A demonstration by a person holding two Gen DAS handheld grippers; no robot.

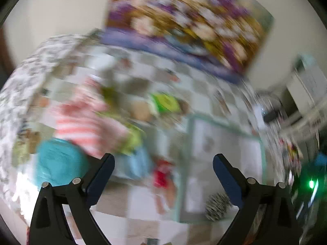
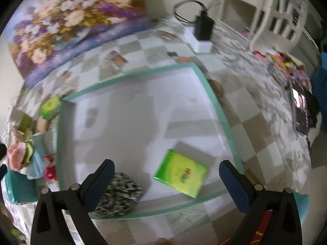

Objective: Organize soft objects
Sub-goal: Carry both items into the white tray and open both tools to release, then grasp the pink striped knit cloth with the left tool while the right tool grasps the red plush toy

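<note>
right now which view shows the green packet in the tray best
The right wrist view: the green packet lies flat in the tray, in full view ahead of the open right tool. The blurred left wrist view shows the tray but no green packet.

A large floral painting (image 2: 67, 26) in purples and golds leans against the pale wall at the far left. On the checked cloth (image 2: 255, 134) to its right sits a white box (image 2: 201, 40) with a black charger (image 2: 203, 27) and looped cable on top. A white chair (image 2: 278, 18) stands far right. What looks like colourful packets (image 2: 284, 69), blurred, lies near it.
</note>
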